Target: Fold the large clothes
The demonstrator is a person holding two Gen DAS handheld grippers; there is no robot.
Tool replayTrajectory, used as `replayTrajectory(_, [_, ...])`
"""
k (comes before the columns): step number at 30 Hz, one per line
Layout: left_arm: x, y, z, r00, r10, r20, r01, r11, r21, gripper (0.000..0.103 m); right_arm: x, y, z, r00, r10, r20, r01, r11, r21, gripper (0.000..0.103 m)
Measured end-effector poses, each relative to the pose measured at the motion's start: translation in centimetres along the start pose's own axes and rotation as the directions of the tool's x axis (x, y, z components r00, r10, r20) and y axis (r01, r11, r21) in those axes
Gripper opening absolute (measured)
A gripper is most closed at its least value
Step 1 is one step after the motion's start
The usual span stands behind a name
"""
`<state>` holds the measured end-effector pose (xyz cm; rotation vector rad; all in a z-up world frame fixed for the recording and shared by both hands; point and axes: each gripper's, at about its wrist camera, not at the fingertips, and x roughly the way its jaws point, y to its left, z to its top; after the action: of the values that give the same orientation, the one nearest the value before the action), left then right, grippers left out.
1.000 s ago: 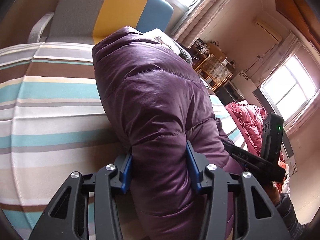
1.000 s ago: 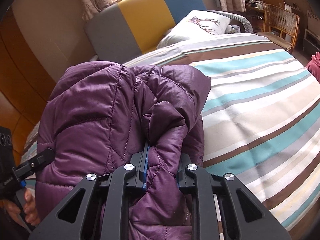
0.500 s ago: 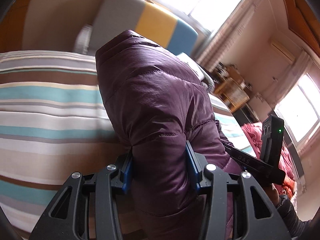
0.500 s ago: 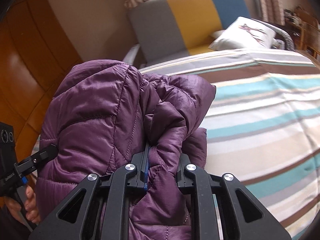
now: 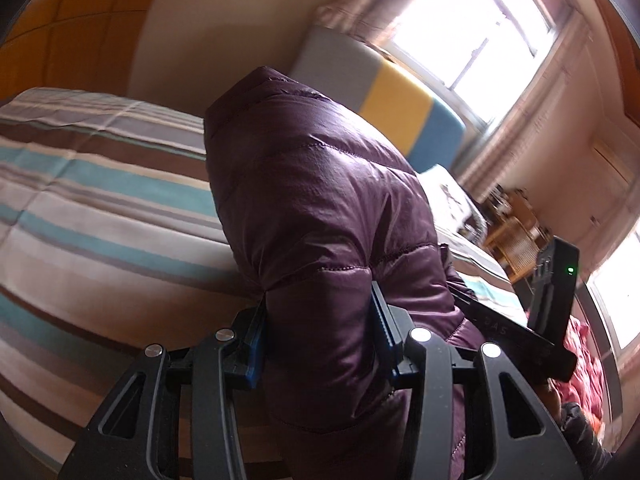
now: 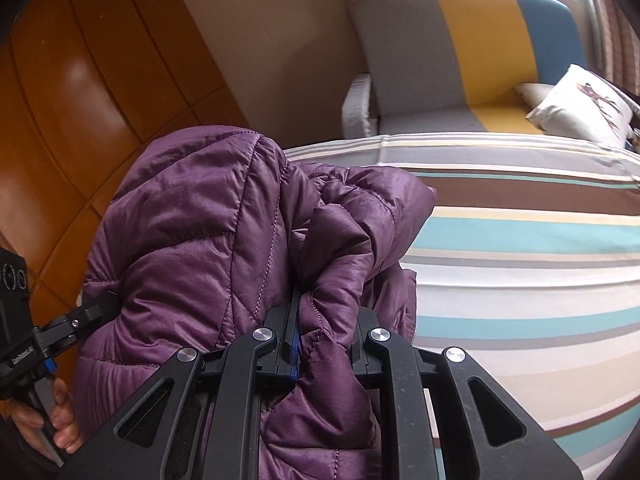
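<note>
A purple quilted puffer jacket (image 5: 320, 208) is bunched and held up over the striped bed (image 5: 100, 216). My left gripper (image 5: 320, 328) is shut on a thick fold of it, blue pads pressed on both sides. My right gripper (image 6: 324, 332) is shut on another fold of the same jacket (image 6: 192, 232), near the bed's left side. The right gripper's body shows at the right of the left wrist view (image 5: 552, 292); the left gripper's body shows at the left of the right wrist view (image 6: 24, 320). The jacket's lower part is hidden behind the jaws.
The striped bed cover (image 6: 520, 272) spreads to the right. A grey, yellow and blue sofa (image 6: 472, 52) with a white pillow (image 6: 576, 104) stands behind. A wooden wardrobe (image 6: 80, 92) is on the left. Pink cloth (image 5: 584, 364) and a wicker chair (image 5: 516, 240) lie at the right.
Both grippers have swung with the jacket towards the bed's left side. The wardrobe and wall now fill more of both views. The grip on the jacket is unchanged.
</note>
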<state>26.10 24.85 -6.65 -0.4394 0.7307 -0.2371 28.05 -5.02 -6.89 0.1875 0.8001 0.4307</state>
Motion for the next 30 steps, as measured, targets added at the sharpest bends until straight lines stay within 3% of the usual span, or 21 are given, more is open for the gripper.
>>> replayTrajectory(7, [-0.3, 4.4, -1.4, 0.992, 0.125, -0.015, -0.125, 0.99, -0.06, 0.049, 2.3, 3.2, 0.1, 1.0, -0.013, -0.017, 0.012, 0.997, -0.079, 0.015])
replayTrajectory(13, [0.8, 2.2, -2.2, 0.979, 0.206, 0.013, -0.206, 0.979, -0.011, 0.052, 2.7, 3.7, -1.0, 0.998, -0.056, -0.019, 0.054, 0.995, -0.082, 0.015])
replayTrajectory(30, [1.7, 1.1, -3.9, 0.965, 0.259, 0.047, -0.26, 0.966, 0.011, 0.058, 4.2, 4.1, -3.1, 0.995, -0.098, -0.019, 0.096, 0.991, -0.09, 0.017])
